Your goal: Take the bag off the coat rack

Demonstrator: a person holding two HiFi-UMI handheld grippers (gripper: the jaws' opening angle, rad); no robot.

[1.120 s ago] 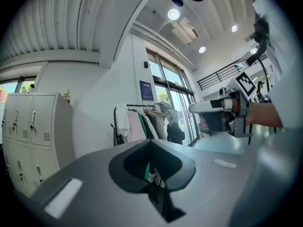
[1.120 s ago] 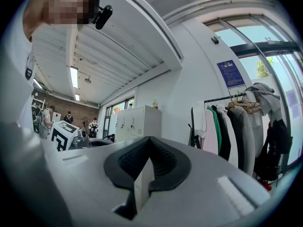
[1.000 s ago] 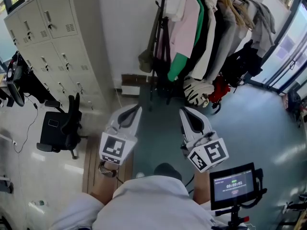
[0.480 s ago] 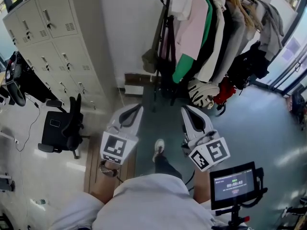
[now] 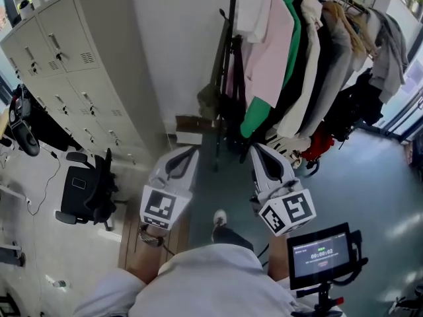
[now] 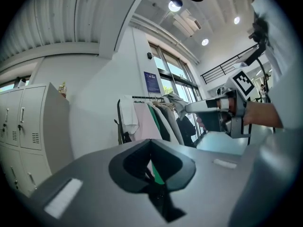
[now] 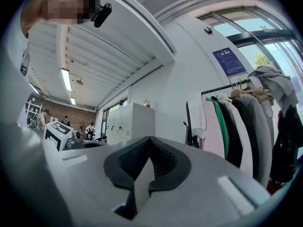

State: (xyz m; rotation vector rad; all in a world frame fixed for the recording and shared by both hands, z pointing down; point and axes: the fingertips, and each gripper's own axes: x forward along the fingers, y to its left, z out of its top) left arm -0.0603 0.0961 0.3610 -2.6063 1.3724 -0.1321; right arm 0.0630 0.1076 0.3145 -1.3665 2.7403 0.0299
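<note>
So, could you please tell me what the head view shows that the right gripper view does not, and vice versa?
Only the head view: the black office chair, the person's shoe and the small screen. Only the right gripper view: the ceiling strip light, distant people and the blue wall sign. Both: the grey lockers, the coat rack with its pink garment and green garment, and the shut right gripper.

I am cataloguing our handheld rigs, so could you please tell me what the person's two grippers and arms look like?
The left gripper and the right gripper are pale grey tapering shells with dark ribbed pads inside. Each carries a marker cube printed with black-and-white squares. The person wears a white top and a wristwatch on the left wrist.
</note>
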